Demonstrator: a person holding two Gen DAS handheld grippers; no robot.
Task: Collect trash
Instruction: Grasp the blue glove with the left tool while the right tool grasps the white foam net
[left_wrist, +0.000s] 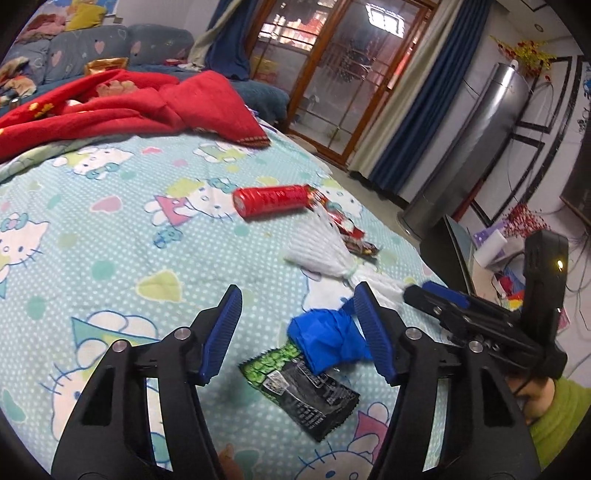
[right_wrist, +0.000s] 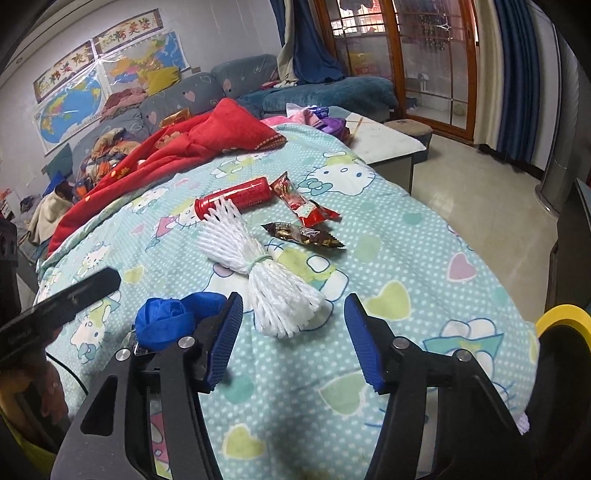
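Trash lies on a cat-print bed cover (left_wrist: 110, 240). My left gripper (left_wrist: 298, 295) is open just above it, and a crumpled blue bag (left_wrist: 325, 339) sits between its fingers against the right pad, unpinched. A green-and-black wrapper (left_wrist: 299, 391) lies under the bag. My right gripper (right_wrist: 293, 301) is open over the near end of a white foam net (right_wrist: 258, 266), its pads clear of it. Farther off lie a red can (right_wrist: 236, 197), a red wrapper (right_wrist: 303, 205) and a brown wrapper (right_wrist: 303, 234). The blue bag (right_wrist: 166, 321) shows left of the right gripper.
A red blanket (right_wrist: 184, 147) is heaped at the bed's far side, before a sofa (right_wrist: 192, 96). A low white table (right_wrist: 384, 144) stands past the bed's corner. A yellow tape roll (right_wrist: 561, 317) is at the right edge. A person's green sleeve (left_wrist: 561, 417) is nearby.
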